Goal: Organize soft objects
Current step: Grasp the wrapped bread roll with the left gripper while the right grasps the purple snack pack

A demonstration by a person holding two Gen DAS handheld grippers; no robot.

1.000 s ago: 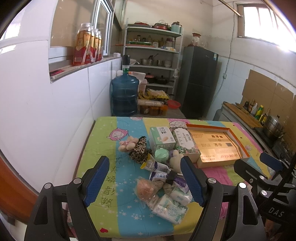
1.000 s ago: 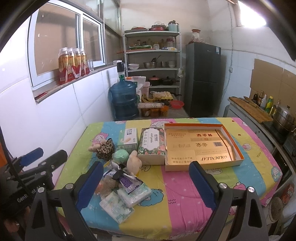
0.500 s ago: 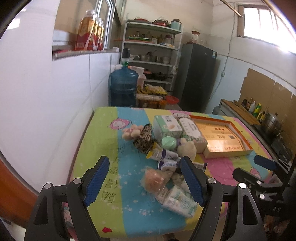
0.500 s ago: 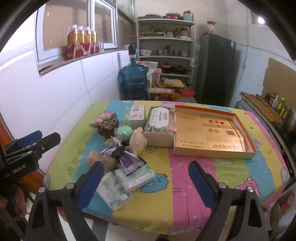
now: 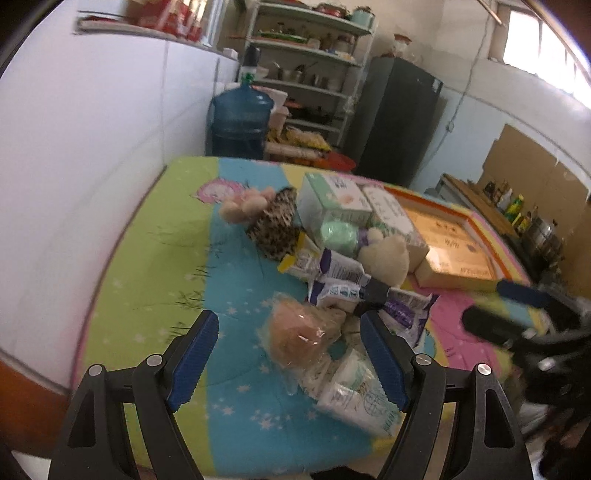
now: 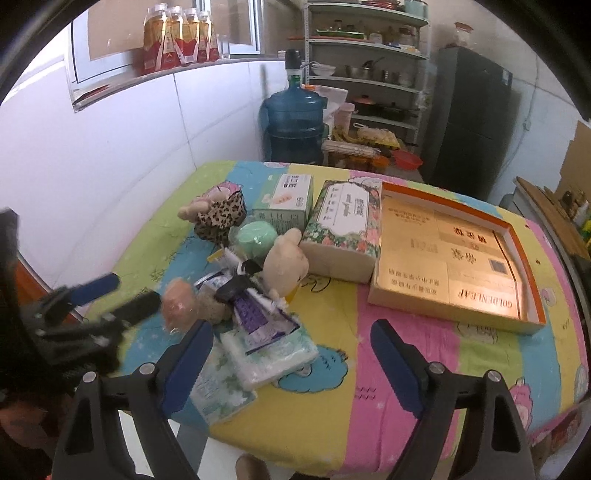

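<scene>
tablecloth: soft printed cloth (image 6: 332,417), matt, pastel stripes with cartoons

sponge at lower centre: peach foam in crinkly glossy plastic wrap (image 5: 299,334)

tissue packs: shiny clear film (image 6: 266,354)

teddy: cream fuzzy plush (image 6: 286,264)

pouch at centre left: leopard-print fabric (image 6: 221,218)

flat box: gold glossy cardboard, orange rim (image 6: 454,258)

gripper pads: blue ribbed plastic (image 5: 192,360), black matt arms

water jug: translucent blue plastic (image 6: 295,122)

The left wrist view is motion-blurred throughout, so print on the tissue packs (image 5: 360,391) cannot be read. The right hand-held gripper (image 5: 513,310) appears there only as a smeared dark shape. A bagged sponge (image 5: 299,336) partly covers the packs beneath. Shelf contents (image 6: 365,33) are too small to identify.
</scene>
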